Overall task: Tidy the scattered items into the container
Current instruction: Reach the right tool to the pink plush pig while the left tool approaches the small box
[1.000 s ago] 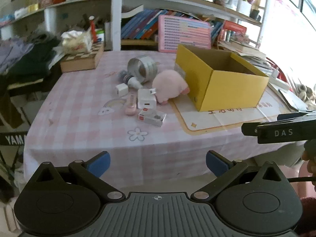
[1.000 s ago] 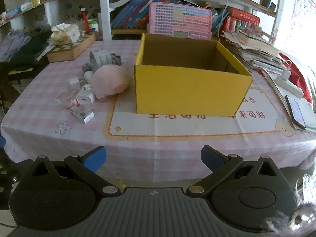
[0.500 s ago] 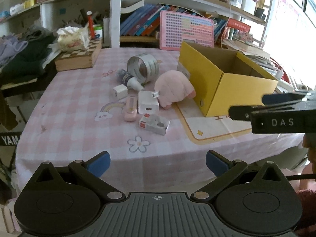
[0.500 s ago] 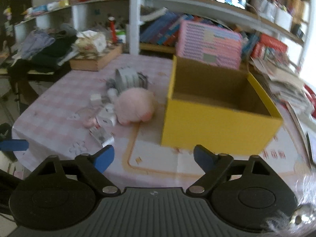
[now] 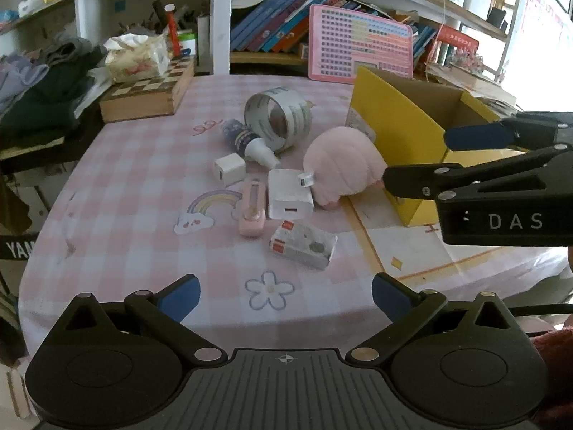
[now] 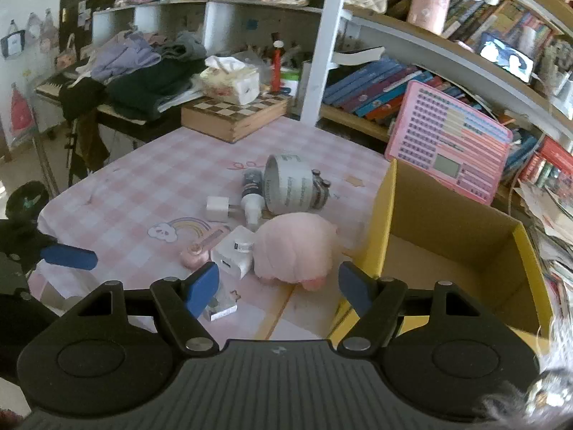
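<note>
Spanning the near counter edge in the left wrist view, the left gripper (image 5: 285, 295) is seen with jaws spread wide and nothing between them; bare checked cloth (image 5: 125, 215) lies ahead of it up to the clutter. The right gripper (image 6: 278, 283) is likewise held with jaws wide and nothing gripped, its tips framing the pink plush (image 6: 295, 249), which is not touched.

The yellow box (image 5: 394, 125) is taken as landmark. It stands open-topped, and its brown floor (image 6: 447, 268) is seen bare only in the right wrist view. Just left of the box lies the plush (image 5: 340, 170), close against the box wall; whether it touches cannot be told. Left of the plush lies a large white charger (image 5: 289, 193), with a pink tube-shaped item (image 5: 252, 209) beside it and a small white plug cube (image 5: 229, 170) farther left. Beyond these, a tape roll (image 5: 277, 118) stands on edge with a dark bottle with a white cap (image 5: 247, 141) lying against it. A small printed carton (image 5: 304, 245) lies nearest the counter edge; in the right wrist view it is mostly hidden behind the gripper.

Only the left wrist view shows the right gripper side-on, over the box's near corner. A wooden chessboard case (image 6: 234, 113) sits at the far corner of the counter, and bookshelves (image 6: 376, 82) stand behind.
</note>
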A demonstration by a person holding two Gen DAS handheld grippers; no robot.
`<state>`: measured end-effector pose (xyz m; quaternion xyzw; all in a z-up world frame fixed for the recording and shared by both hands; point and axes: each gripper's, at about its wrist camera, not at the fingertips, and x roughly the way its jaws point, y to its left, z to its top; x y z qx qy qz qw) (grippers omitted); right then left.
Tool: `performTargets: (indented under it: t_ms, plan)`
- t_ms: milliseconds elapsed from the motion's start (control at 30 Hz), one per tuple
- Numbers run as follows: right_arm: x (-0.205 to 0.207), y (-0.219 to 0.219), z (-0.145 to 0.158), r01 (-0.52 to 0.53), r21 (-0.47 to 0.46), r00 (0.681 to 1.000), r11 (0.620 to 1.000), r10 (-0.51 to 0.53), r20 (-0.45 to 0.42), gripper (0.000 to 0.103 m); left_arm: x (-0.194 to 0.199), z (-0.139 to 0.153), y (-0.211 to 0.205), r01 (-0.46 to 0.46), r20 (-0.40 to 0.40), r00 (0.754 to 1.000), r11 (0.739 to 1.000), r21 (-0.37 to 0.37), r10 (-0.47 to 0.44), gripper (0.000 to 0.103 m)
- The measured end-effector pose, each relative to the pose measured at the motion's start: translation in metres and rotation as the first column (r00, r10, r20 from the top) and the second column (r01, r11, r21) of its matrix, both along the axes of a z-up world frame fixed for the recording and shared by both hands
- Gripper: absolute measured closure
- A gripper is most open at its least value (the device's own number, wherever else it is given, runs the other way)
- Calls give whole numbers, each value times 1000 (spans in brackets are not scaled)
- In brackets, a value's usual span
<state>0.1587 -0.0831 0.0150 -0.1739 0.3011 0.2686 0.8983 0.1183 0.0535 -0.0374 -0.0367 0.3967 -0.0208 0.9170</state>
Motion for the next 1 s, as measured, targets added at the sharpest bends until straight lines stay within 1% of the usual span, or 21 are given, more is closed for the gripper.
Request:
performTargets:
  t_ms: [100,200,233,333,367,467,567,700,800,900,967,1000]
  plan:
    - [11,4,-2,-23,-17,1000,1000,23,-8,31,9,-4,-3,17,-3,1000,1000,8,-17,4]
    - [23,11,-6,-49,-54,999,997,48,-23,31,20,-9,-9,44,-6,999,999,21,-44,8]
    - [26,14,-7,-59,-66,998,996,57,-29,31,23,-10,-11,53,-6,999,998,27,-53,11]
    - [38,23,-13,-92,-109,995,990,87,-48,30,33,-16,-14,71,-12,997,996,44,-71,15]
    - [41,26,-15,-100,-125,994,987,95,-49,30,36,-18,-14,77,-14,997,996,45,-77,18]
    - [52,34,-20,-121,-162,992,979,113,-58,29,45,-25,-17,94,-21,995,994,47,-94,23]
    - [60,44,-26,-147,-200,988,969,135,-74,26,53,-32,-18,105,-31,994,993,47,-103,26]
    - [70,57,-35,-180,-272,983,945,166,-72,18,61,-38,-18,105,-39,994,994,27,-104,27]
    - [79,62,-42,-186,-318,982,930,165,-90,16,66,-42,-18,107,-43,993,994,16,-106,27]
    - [88,65,-49,-190,-347,980,919,158,-119,15,68,-45,-18,108,-38,994,994,12,-107,27]
    - [92,66,-53,-191,-356,979,915,154,-131,12,69,-46,-20,111,-32,993,994,21,-111,28]
    - [94,67,-55,-191,-358,979,914,151,-137,10,70,-47,-21,113,-30,993,993,27,-112,28]
